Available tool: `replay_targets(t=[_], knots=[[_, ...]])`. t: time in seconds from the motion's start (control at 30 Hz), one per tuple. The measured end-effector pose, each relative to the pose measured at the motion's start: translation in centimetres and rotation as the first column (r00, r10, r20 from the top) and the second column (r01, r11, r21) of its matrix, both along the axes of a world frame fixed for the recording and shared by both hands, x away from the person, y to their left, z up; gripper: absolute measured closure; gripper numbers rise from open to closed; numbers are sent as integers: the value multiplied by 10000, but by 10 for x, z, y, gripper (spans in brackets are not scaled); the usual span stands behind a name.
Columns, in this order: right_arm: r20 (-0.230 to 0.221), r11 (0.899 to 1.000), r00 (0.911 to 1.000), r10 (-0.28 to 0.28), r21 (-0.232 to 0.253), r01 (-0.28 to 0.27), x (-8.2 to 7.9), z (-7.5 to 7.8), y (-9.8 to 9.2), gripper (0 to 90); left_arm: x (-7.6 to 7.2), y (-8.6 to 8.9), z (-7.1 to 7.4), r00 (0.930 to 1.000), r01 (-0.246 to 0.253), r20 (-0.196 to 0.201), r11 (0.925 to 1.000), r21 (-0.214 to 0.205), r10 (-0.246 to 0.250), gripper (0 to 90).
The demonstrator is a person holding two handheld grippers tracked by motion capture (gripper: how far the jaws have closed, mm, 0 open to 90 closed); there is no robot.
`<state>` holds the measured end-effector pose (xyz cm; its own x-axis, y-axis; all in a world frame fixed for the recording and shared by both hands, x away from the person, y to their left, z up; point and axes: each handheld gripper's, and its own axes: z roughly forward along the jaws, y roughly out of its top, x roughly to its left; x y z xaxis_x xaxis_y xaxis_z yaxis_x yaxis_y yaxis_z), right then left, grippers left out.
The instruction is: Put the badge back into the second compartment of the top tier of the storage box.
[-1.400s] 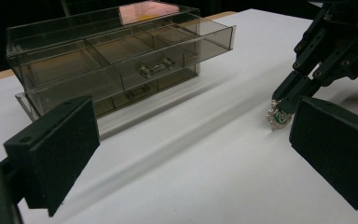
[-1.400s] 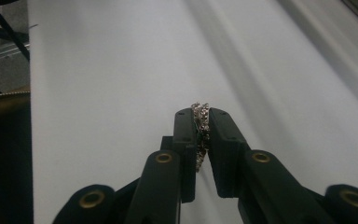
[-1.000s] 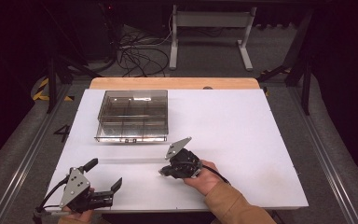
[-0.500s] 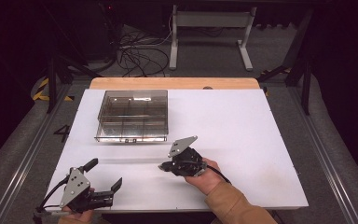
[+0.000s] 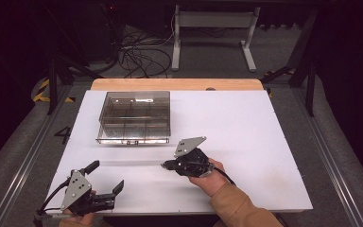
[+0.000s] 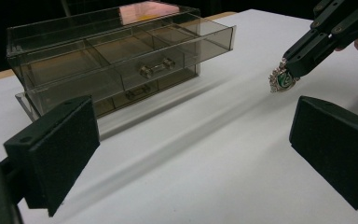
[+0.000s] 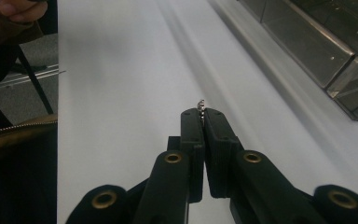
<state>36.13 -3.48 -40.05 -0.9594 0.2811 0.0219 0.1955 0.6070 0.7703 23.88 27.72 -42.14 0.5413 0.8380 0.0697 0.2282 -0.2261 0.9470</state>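
Observation:
A small silver brooch with a green centre (image 6: 282, 79) is pinched at the tips of my right gripper (image 5: 163, 164), which is shut on it just above the white table (image 5: 236, 118), in front of the box. From the right gripper view, only the brooch's edge (image 7: 200, 103) pokes out between the closed jaws (image 7: 201, 113). A smoky clear drawer box (image 5: 133, 117) stands at the back left, its top drawer (image 6: 168, 46) pulled out. My left gripper (image 5: 106, 176) rests near the front left edge, open and holding nothing (image 6: 191, 121).
The box has a lower drawer with a metal handle (image 6: 137, 91), shut. A wooden strip (image 5: 175, 84) runs along the table's far edge. Cables and a stand's legs lie on the floor beyond. A brown sleeve (image 5: 236, 208) enters at the front.
My right gripper has shifted slightly to the right, still holding the brooch. The left gripper has stayed put.

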Motion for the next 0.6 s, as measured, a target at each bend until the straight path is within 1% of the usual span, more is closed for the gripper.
replay_targets(t=[0.13, 0.23, 0.5, 0.6], knots=[[125, 10000, 9999, -6, 85, 5, 0, 4, 0, 875, 0, 0, 0, 10000, 8, -8, 10000, 4, -8, 23], [196, 9998, 9998, 5, 177, -9, 1, 10, 0, 875, 0, 0, 0, 10000, 0, -4, 10000, 14, 0, 23], [201, 9995, 9998, -6, 304, 0, 6, 21, 4, 875, 0, 0, 0, 10000, 8, 4, 10000, 60, -8, 23], [235, 9995, 9997, -9, 328, 2, 9, 25, 5, 874, 0, 0, 0, 10000, 7, -4, 10000, 4, -7, 23]])
